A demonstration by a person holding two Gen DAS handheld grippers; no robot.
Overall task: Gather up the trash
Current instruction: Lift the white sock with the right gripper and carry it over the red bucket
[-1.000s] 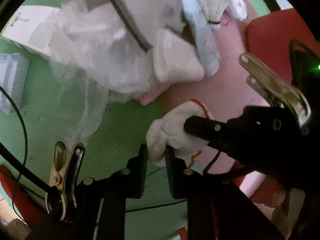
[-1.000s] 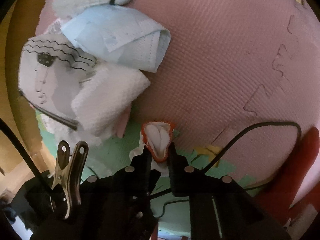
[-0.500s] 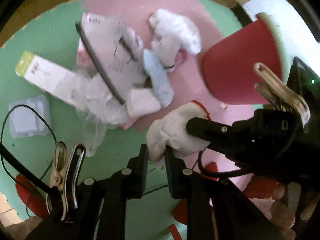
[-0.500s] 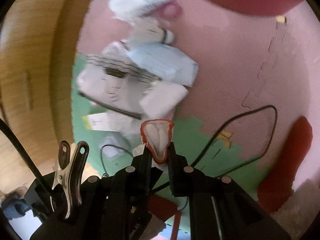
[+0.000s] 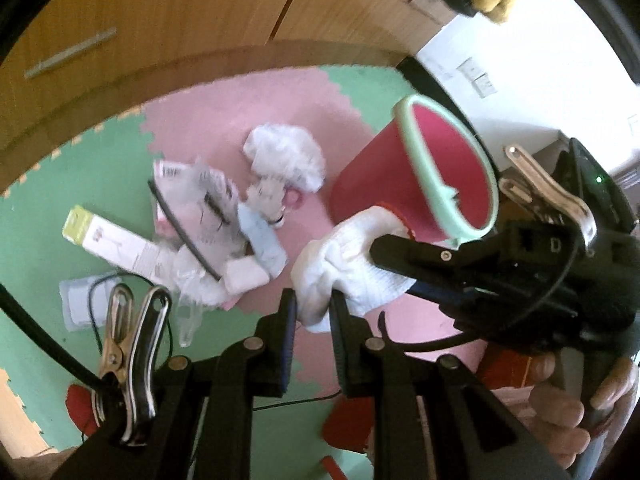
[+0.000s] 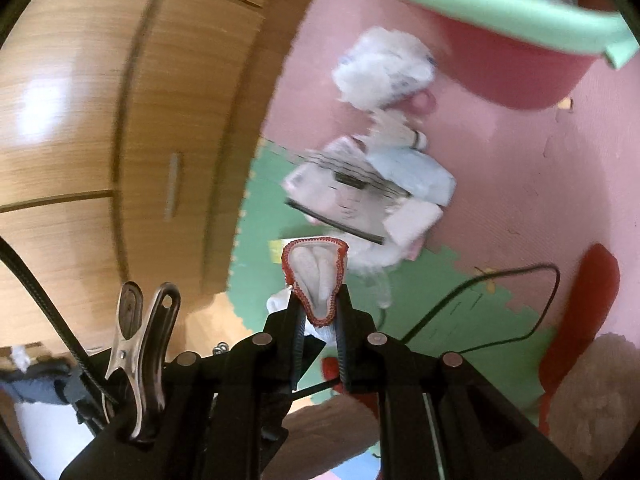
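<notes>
A white work glove with a red cuff (image 5: 344, 268) hangs in the air between both grippers. My left gripper (image 5: 313, 309) is shut on its finger end. My right gripper (image 6: 318, 307) is shut on its red-edged cuff (image 6: 316, 276); its black fingers also show in the left wrist view (image 5: 416, 254). A red bin with a mint-green rim (image 5: 424, 176) stands just behind the glove, and its rim shows in the right wrist view (image 6: 480, 8). On the mat lies a trash pile (image 5: 216, 224): printed plastic bags, a blue face mask, crumpled white tissue and a shuttlecock.
A white and yellow carton (image 5: 116, 244) and a flat white packet (image 5: 80, 304) lie left on the green mat. Wooden cabinets (image 5: 160, 28) line the back. Thin black cables (image 6: 500, 308) and red objects (image 6: 588, 304) lie on the floor near me.
Both grippers have risen well above the floor with the glove still between them. The trash pile has shrunk below, and the red bin and cabinets have come into view.
</notes>
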